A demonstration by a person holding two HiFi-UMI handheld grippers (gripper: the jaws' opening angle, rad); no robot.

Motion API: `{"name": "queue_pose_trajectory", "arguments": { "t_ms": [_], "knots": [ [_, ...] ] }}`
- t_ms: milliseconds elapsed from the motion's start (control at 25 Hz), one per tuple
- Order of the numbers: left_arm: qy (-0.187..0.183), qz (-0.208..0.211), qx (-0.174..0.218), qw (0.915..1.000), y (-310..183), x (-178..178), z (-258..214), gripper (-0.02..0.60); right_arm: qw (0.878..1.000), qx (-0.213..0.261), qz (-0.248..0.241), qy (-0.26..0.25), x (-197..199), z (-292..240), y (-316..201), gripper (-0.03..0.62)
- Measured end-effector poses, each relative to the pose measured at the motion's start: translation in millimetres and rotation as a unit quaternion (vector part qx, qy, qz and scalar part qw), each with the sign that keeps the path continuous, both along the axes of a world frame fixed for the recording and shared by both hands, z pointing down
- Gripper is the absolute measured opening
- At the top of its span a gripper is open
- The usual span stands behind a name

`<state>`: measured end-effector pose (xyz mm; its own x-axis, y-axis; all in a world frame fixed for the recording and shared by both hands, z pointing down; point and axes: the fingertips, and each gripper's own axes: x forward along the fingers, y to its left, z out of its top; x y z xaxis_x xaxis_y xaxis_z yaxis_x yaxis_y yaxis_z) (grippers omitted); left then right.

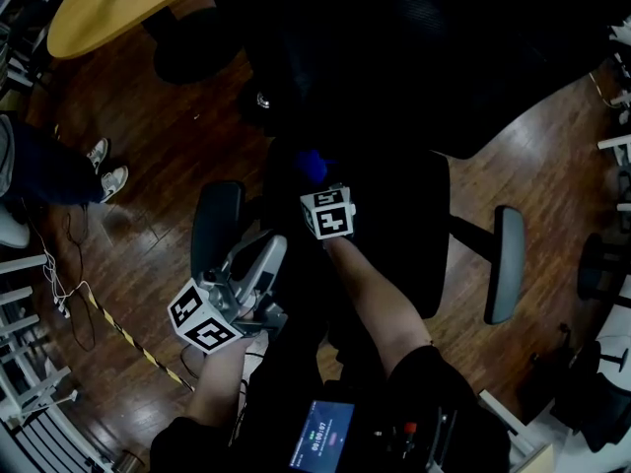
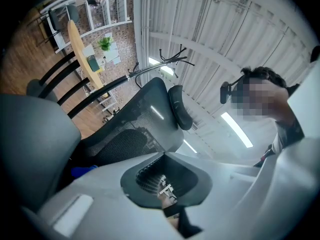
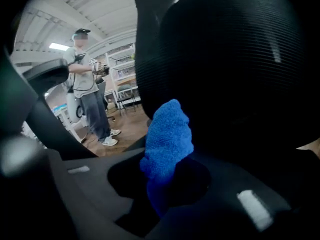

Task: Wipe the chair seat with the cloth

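A black office chair stands below me; its seat point(image 1: 399, 227) is dark, with grey armrests at left point(image 1: 215, 223) and right point(image 1: 507, 262). My right gripper point(image 1: 315, 187) is over the seat's back part, shut on a blue cloth point(image 1: 313, 164). In the right gripper view the cloth point(image 3: 168, 139) sticks up out of the closed jaws of the right gripper point(image 3: 165, 184), in front of the black mesh backrest point(image 3: 225, 59). My left gripper point(image 1: 268, 259) is beside the left armrest, off the seat. In its own view the left gripper point(image 2: 162, 186) looks shut on nothing and points up at the backrest point(image 2: 145, 119).
A wooden table point(image 1: 118, 3) stands at the far left. A person's shoes point(image 1: 106, 170) are on the wood floor nearby, and that person point(image 3: 87, 94) stands beyond the chair. Cables and striped tape point(image 1: 128, 338) lie at the left. White racks point(image 1: 25, 402) line the left edge.
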<state>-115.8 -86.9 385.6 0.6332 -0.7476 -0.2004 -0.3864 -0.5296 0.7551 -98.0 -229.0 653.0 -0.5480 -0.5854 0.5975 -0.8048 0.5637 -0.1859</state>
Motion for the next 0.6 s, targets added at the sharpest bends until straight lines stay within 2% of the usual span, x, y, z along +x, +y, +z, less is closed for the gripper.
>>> {"name": "queue_pose_trajectory", "arguments": {
  "t_ms": [120, 200, 480, 600],
  "knots": [
    [0.002, 0.004, 0.001, 1.0000, -0.1, 1.2, 0.2, -0.009, 0.999, -0.010, -0.030, -0.009, -41.3, 8.3, 15.7, 0.081],
    [0.003, 0.007, 0.001, 1.0000, -0.3, 2.0, 0.8, -0.009, 0.999, -0.011, -0.031, -0.010, -49.2, 13.4, 18.3, 0.081],
    [0.001, 0.006, -0.006, 1.0000, -0.8, 0.6, 4.5, -0.009, 0.999, -0.005, -0.037, -0.018, -46.1, 13.5, 21.4, 0.081],
    [-0.005, 0.004, -0.009, 0.9999, -1.3, 0.5, 6.0, -0.009, 1.000, -0.005, -0.023, -0.001, -26.9, 17.5, 19.0, 0.081]
  ]
}}
